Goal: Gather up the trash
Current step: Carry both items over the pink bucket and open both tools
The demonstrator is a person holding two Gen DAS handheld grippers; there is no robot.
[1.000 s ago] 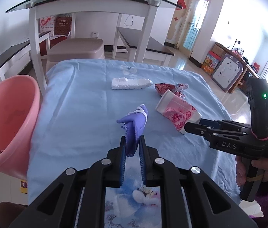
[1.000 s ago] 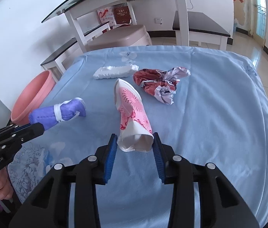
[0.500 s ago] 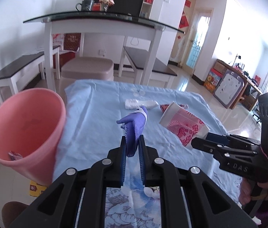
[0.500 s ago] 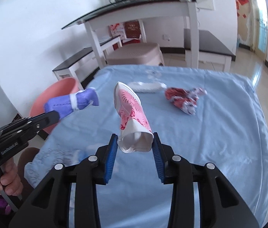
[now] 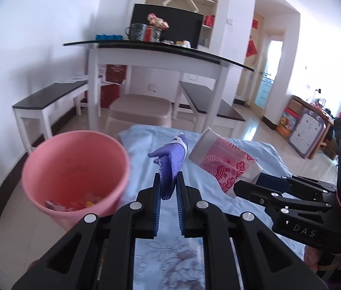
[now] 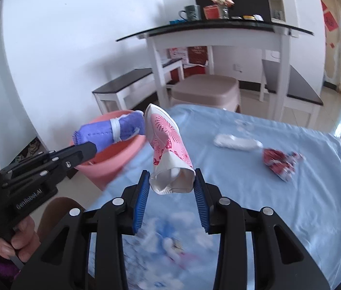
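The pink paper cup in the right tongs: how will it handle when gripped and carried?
The cup is probably soft and easily crushed: its rim is already squashed out of round between the right tongs. It looks light, held out by one end alone. Once let go on the table it would likely roll.

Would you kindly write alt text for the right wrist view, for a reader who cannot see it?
The right gripper holds a crushed pink-and-white paper cup in its jaws above a blue tablecloth. At left, the left gripper holds a rolled purple mask over a pink bin; a white wad and red wrapper lie on the cloth.
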